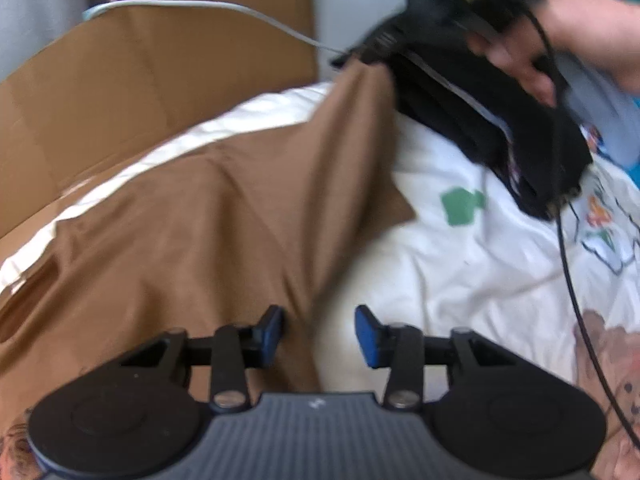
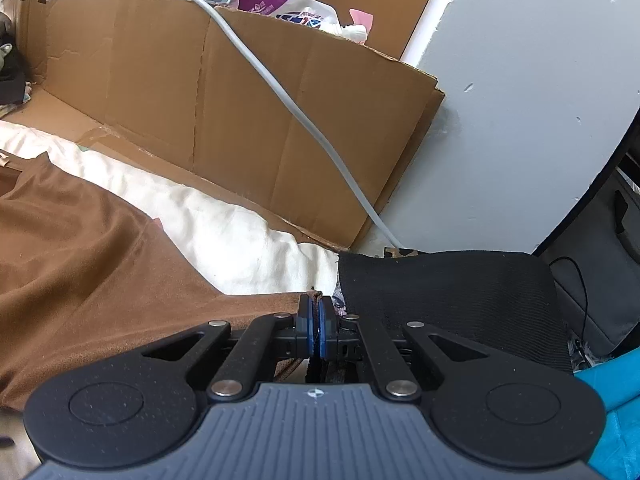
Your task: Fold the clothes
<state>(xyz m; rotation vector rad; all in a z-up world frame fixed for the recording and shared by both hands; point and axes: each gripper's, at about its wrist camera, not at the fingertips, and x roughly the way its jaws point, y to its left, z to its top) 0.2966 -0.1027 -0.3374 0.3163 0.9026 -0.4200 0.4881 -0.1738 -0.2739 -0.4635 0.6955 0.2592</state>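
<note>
white bedding (image 1: 460, 264) spans both views, brown garment (image 1: 208, 216) spread over it. cardboard box (image 2: 160, 80) lies along the far edge; a printed pouch (image 2: 296, 6) shows above its wall, and a grey cable (image 2: 288, 100) crosses it. left view only: left gripper (image 1: 318, 330) spread over the garment's edge, nothing between; a hand (image 1: 520, 64) gripping the other tool. right view only: right gripper (image 2: 316, 328) pinching the garment's corner beside black fabric (image 2: 448, 284).

No legible text — print on the pouch (image 2: 296, 10) behind the cardboard too blurred.
</note>
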